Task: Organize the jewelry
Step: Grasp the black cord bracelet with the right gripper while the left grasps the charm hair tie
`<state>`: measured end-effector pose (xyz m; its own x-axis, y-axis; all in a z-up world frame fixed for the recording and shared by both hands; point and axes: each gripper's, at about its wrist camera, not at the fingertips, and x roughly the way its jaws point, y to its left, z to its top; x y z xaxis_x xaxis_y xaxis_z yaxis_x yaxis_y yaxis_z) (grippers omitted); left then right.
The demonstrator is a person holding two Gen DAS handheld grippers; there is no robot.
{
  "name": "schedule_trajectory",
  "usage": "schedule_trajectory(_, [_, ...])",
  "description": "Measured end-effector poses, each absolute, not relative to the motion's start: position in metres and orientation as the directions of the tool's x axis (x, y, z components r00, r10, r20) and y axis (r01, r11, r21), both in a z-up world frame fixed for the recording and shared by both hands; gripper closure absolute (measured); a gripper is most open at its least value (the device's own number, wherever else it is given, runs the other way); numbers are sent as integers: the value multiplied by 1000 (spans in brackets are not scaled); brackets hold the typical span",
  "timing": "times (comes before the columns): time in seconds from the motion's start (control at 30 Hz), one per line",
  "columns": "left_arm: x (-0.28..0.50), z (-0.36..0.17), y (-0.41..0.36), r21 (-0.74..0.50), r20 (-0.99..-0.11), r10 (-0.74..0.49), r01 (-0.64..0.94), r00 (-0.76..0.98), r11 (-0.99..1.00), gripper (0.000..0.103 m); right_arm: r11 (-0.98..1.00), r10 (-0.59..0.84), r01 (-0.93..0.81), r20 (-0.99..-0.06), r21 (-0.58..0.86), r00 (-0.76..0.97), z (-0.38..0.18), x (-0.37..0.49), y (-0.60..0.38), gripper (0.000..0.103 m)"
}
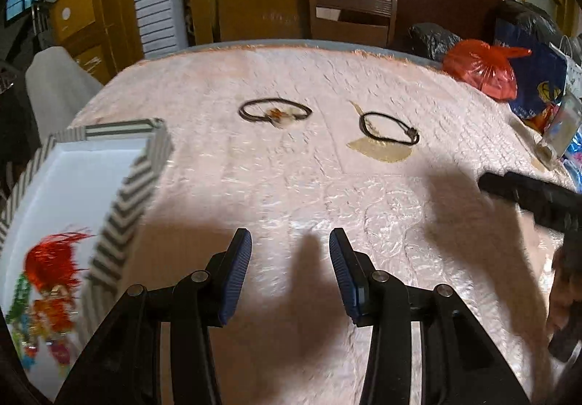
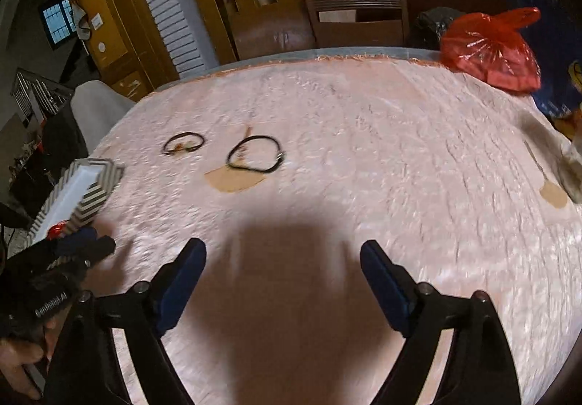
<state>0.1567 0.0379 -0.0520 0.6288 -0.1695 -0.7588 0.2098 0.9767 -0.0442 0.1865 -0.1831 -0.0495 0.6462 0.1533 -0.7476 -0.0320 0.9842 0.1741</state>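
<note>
Both empty and spread, left claw [image 1: 290,252] narrower than right claw [image 2: 283,261], above the tabletop's [image 1: 327,194] near edge, with two bracelets, one [image 1: 275,110] left of the other [image 1: 389,128], ahead toward the far edge, likely nearer the left claw, striped box [image 1: 145,172] at the left edge.

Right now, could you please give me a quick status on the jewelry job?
Left gripper and right gripper open, empty. Two dark cord bracelets loose on the pink fuzzy cloth. Striped box open at left. Path unobstructed.
</note>
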Motion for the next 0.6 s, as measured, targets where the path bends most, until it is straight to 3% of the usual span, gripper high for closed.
schedule_trajectory(0.13, [156, -58, 36, -52, -757, -175, 209, 629, 977, 47, 985, 163, -60, -751, 163, 640, -56, 224, -185, 25])
schedule_trajectory(0.27, [159, -64, 40, -86, -773, -180, 181, 608, 980, 43, 989, 150, -87, -752, 123, 642, -59, 261, -178, 43])
schedule_trajectory(0.47, [159, -65, 30, -41, -781, -154, 195, 606, 980, 37, 988, 152, -96, -787, 118, 598, -73, 310, -162, 75])
schedule_trajectory(0.6, [160, -65, 30, -48, -781, -159, 196, 604, 980, 35, 991, 93, -129, -803, 20, 589, -77, 310, -145, 78])
